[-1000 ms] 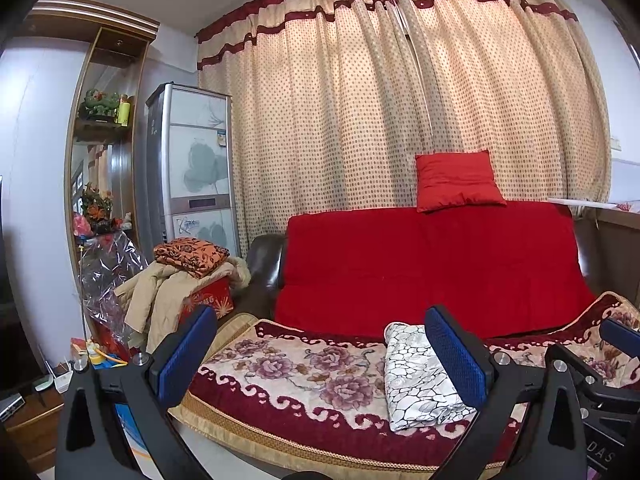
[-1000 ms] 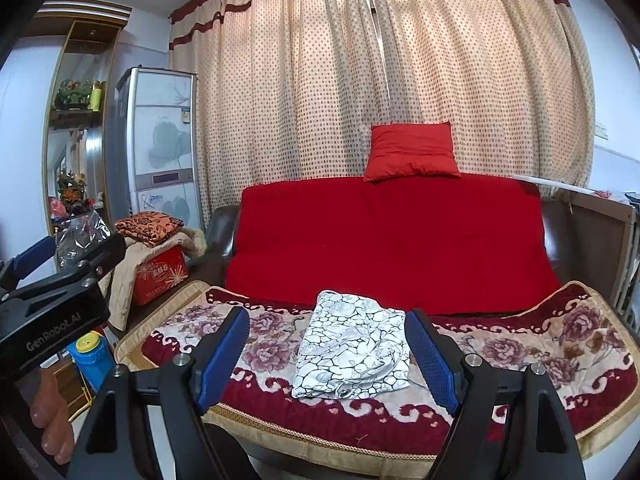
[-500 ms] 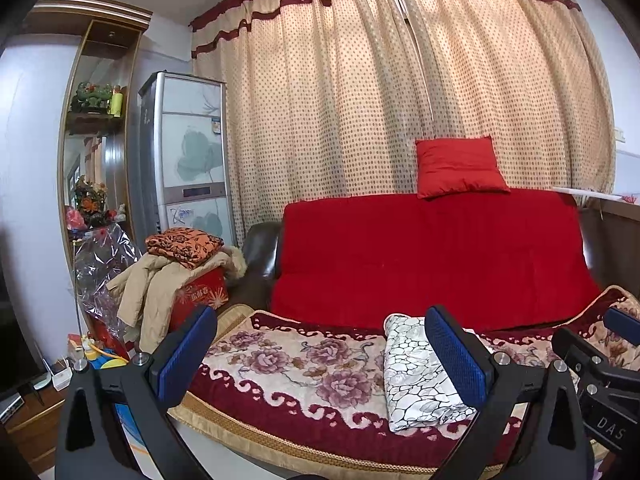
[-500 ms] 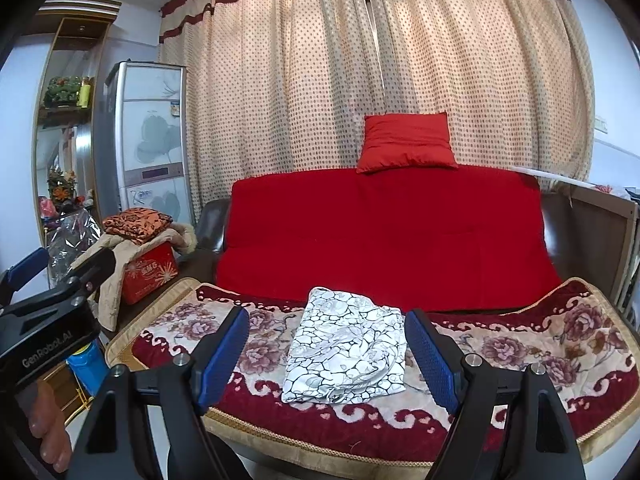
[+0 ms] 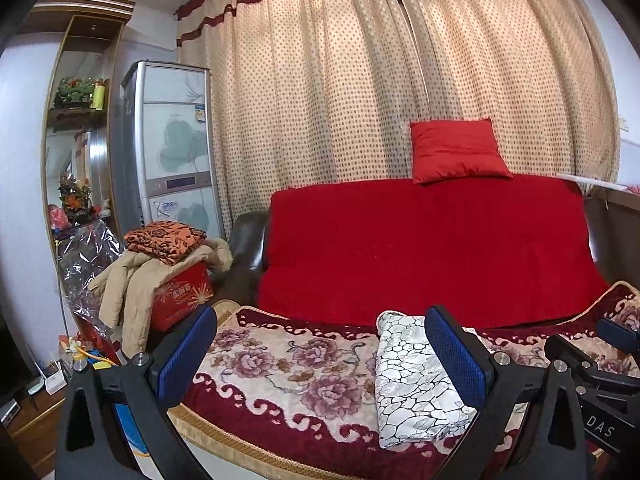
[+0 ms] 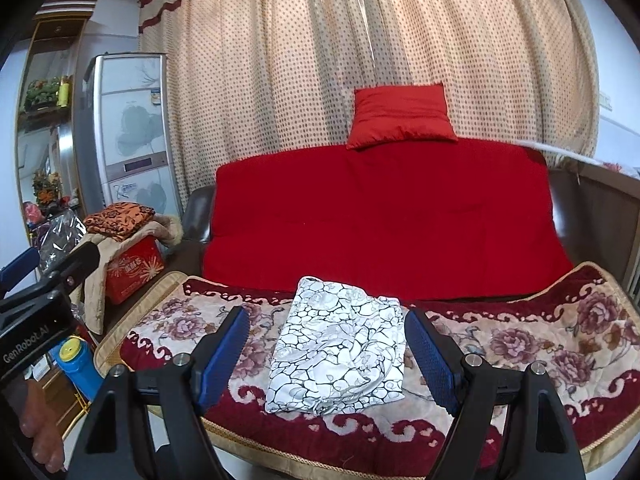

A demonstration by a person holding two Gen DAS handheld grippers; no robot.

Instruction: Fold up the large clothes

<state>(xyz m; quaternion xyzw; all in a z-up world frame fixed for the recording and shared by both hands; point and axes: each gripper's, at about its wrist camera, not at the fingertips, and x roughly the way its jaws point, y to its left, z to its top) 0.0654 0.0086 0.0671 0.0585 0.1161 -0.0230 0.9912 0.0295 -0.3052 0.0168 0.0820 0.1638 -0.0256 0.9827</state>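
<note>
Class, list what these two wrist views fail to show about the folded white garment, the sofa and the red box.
- Folded garment: left wrist view, right edge behind the left gripper's finger.
- Garment type: folded, unidentifiable in either view.
- Sofa front and floor: cut off by the bottom edge, both views.
- Red box lettering: too small; beige coat partly covers it.

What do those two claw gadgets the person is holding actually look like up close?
Both look alike. The left gripper and the right gripper each have two black angular plastic fingers with triangular cut-outs and silver bolts, tipped with blue dimpled pads. White lettering marks the bodies: "GenRobot.AI" on the left one, "DAS" on the right one. A bare hand shows; no cables or sleeves are visible.
</note>
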